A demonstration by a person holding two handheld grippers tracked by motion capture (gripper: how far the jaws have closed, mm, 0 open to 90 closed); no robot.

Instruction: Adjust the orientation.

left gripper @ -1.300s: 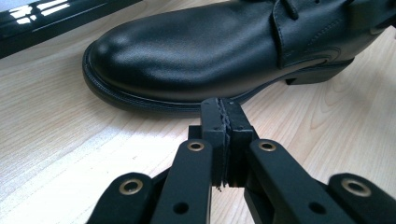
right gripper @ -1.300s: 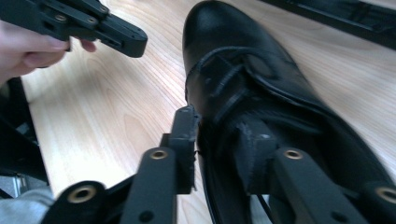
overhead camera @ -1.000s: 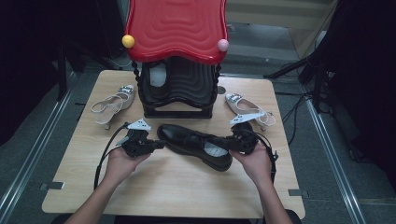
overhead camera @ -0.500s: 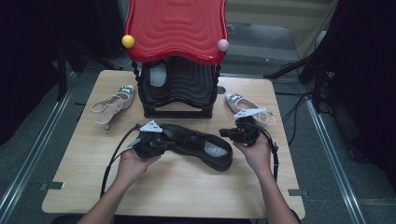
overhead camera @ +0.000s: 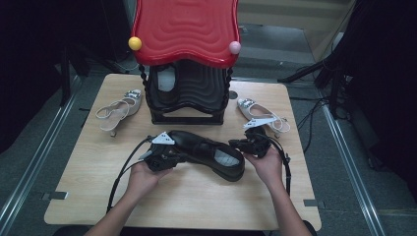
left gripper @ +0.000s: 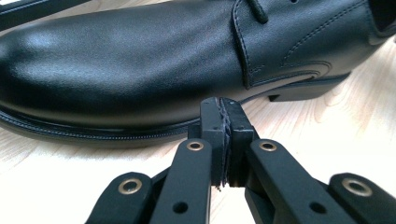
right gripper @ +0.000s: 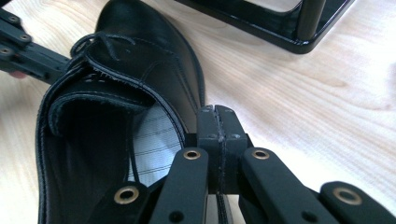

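Lying on its sole on the wooden table (overhead camera: pixel 187 201), the black lace-up shoe (overhead camera: pixel 206 151) sat just in front of the black stand (overhead camera: pixel 187 96) with the wavy red top (overhead camera: pixel 187 29), its toe toward the person's left and its open heel end toward the right. Against the toe end of that shoe rested the left gripper (overhead camera: pixel 173 153), its jaws pressed flat together with nothing between them; in the left gripper view the closed tips (left gripper: pixel 226 108) met the shoe's welt low on its side. At the heel end of the shoe the right gripper (overhead camera: pixel 236 144) was clenched empty as well, and in the right gripper view its joined tips (right gripper: pixel 216 116) sat beside the rim of the shoe's opening, over the pale striped insole (right gripper: pixel 154 149); whether they touched the leather could not be told. Farther from the shoe, a pale strappy sandal (overhead camera: pixel 118 109) lay to the left of the stand and a second sandal (overhead camera: pixel 255 110) to its right, both well apart from the shoe
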